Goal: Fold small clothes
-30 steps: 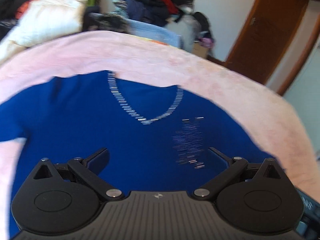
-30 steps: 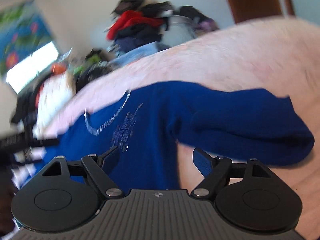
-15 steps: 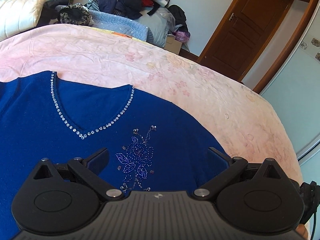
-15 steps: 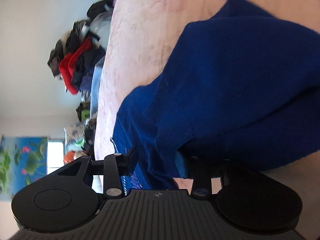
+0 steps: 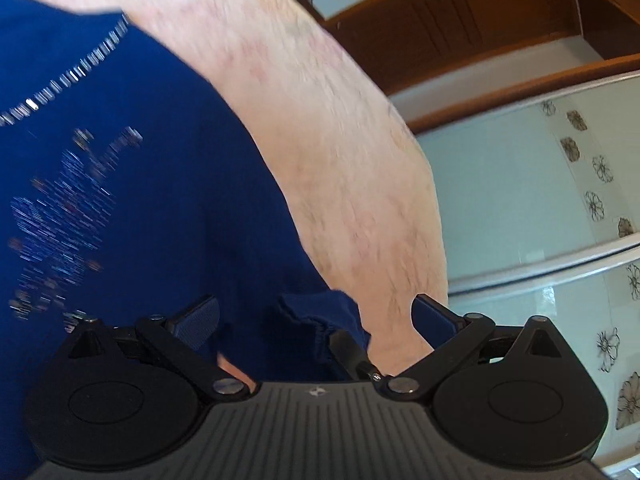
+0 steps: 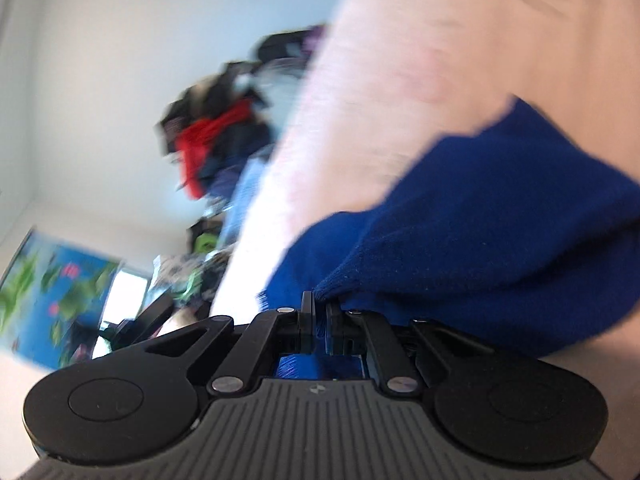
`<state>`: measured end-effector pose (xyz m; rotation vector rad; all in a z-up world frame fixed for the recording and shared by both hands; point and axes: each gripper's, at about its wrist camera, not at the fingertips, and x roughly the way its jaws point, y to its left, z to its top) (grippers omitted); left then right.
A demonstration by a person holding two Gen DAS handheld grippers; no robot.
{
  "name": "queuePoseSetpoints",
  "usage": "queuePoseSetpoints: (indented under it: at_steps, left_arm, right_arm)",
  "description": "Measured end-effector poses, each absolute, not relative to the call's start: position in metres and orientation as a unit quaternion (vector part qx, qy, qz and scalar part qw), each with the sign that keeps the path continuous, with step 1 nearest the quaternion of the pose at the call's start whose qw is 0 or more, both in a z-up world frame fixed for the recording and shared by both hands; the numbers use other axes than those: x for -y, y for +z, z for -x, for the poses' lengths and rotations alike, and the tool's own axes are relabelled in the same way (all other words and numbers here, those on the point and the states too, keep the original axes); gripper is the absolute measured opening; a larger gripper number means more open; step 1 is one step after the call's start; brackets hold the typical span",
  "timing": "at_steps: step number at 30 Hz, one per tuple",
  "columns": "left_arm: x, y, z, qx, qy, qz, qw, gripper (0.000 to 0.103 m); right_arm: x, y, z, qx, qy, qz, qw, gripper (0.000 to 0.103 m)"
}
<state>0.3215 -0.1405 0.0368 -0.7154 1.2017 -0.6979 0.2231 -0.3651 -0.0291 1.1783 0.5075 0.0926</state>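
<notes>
A blue knit sweater (image 5: 168, 184) with a beaded V-neck and a beaded flower motif lies spread on a pink bedspread (image 5: 344, 160). My left gripper (image 5: 316, 316) hangs over its right edge with jaws wide and closing; a bunched fold of blue fabric (image 5: 316, 320) sits between the fingers, and the pads do not press on it. In the right wrist view the sweater's sleeve (image 6: 500, 248) bulges up from the bedspread (image 6: 440, 60). My right gripper (image 6: 320, 312) is shut on the sleeve's edge, with blue knit pinched between the pads.
A brown wooden door (image 5: 460, 24) and a pale wall with flower decals (image 5: 560, 200) stand beyond the bed's right edge. A heap of red and dark clothes (image 6: 216, 140) is piled against the white wall behind the bed. A blue-green picture (image 6: 52, 288) hangs lower left.
My left gripper swung right and dropped toward the sweater's right edge, taking a fold between its fingers. My right gripper rolled and closed from wide open onto the sleeve's edge.
</notes>
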Motion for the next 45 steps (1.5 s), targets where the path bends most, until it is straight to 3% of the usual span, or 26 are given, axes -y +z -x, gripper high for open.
queuePoseSetpoints:
  at_steps: [2, 3, 4, 6, 8, 10, 12, 14, 15, 17, 28, 45]
  left_arm:
    - [0.156, 0.024, -0.327, -0.571, -0.316, 0.33, 0.682, 0.07]
    - [0.161, 0.017, -0.329, -0.586, -0.315, 0.339, 0.665, 0.052]
    - [0.166, 0.013, -0.33, -0.594, -0.318, 0.345, 0.653, 0.044]
    - [0.171, 0.007, -0.332, -0.601, -0.318, 0.354, 0.642, 0.041]
    - [0.173, 0.001, -0.333, -0.608, -0.31, 0.363, 0.634, 0.029]
    - [0.17, -0.003, -0.335, -0.614, -0.302, 0.37, 0.628, 0.007]
    - [0.168, -0.005, -0.335, -0.616, -0.299, 0.363, 0.633, 0.005]
    - [0.169, -0.003, -0.336, -0.615, -0.296, 0.347, 0.643, 0.004]
    - [0.169, 0.0, -0.337, -0.613, -0.294, 0.336, 0.652, 0.004]
    - [0.165, 0.004, -0.34, -0.607, -0.291, 0.316, 0.668, 0.004]
    - [0.097, 0.048, -0.369, -0.546, -0.259, 0.283, 0.745, 0.004]
    - [-0.126, 0.032, -0.379, -0.472, -0.06, 0.371, 0.797, 0.005]
  right_arm:
    - [0.364, -0.019, -0.222, -0.227, 0.069, -0.529, 0.815, 0.01]
    - [0.364, -0.015, -0.221, -0.223, 0.082, -0.522, 0.819, 0.01]
    - [0.365, -0.013, -0.222, -0.222, 0.095, -0.519, 0.82, 0.01]
    - [0.365, -0.009, -0.224, -0.225, 0.11, -0.51, 0.823, 0.01]
    - [0.365, -0.008, -0.229, -0.23, 0.117, -0.505, 0.824, 0.01]
    - [0.367, -0.011, -0.229, -0.24, 0.12, -0.509, 0.818, 0.01]
    - [0.367, -0.014, -0.233, -0.248, 0.118, -0.514, 0.813, 0.011]
    - [0.366, -0.017, -0.228, -0.258, 0.112, -0.518, 0.808, 0.023]
    - [0.367, -0.018, -0.227, -0.261, 0.107, -0.52, 0.806, 0.043]
    - [0.369, -0.021, -0.219, -0.259, 0.098, -0.524, 0.806, 0.071]
    - [0.39, -0.03, -0.19, -0.256, 0.074, -0.526, 0.808, 0.07]
    - [0.411, -0.018, -0.253, -0.301, 0.039, -0.432, 0.849, 0.071]
